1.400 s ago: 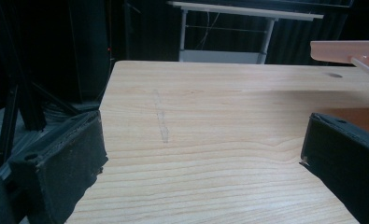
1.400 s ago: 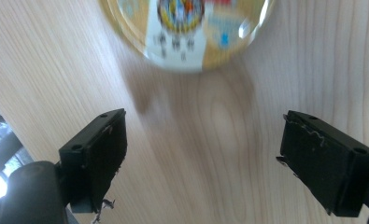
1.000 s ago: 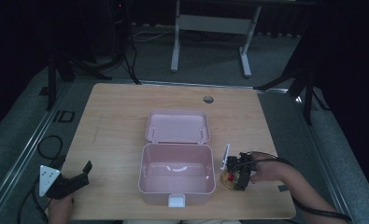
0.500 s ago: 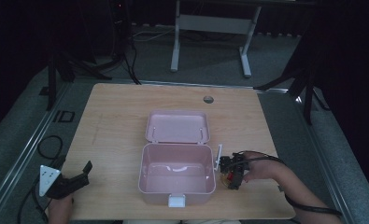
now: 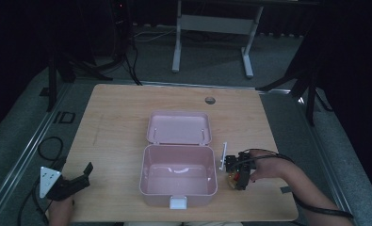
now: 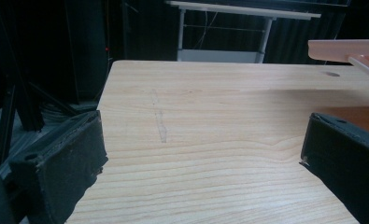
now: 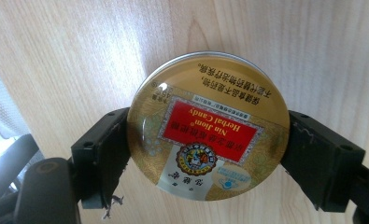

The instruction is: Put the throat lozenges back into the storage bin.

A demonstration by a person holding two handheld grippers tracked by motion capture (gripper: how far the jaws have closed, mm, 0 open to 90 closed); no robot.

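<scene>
A round gold candy tin (image 7: 209, 126) with a red label lies flat on the wooden table (image 5: 117, 122), seen from straight above in the right gripper view. My right gripper (image 7: 208, 149) is shut on the tin, one jaw pressed against each side of its rim. In the high view that gripper (image 5: 238, 173) points down at the tin (image 5: 232, 178) just right of an open pink box (image 5: 179, 175), whose lid (image 5: 179, 127) lies flat behind it. At the table's front left corner my left gripper (image 5: 80, 178) stands open and holds nothing. Bare wood shows between its jaws (image 6: 205, 154).
The pink box's white latch (image 5: 178, 203) faces the front edge. A small white strip (image 5: 223, 154) stands between the box and my right gripper. A round cable hole (image 5: 210, 100) sits near the table's far edge. A desk frame (image 5: 212, 28) stands on the floor beyond.
My right gripper has shifted slightly left, toward the pink box, staying over the tin. The left gripper has not moved.
</scene>
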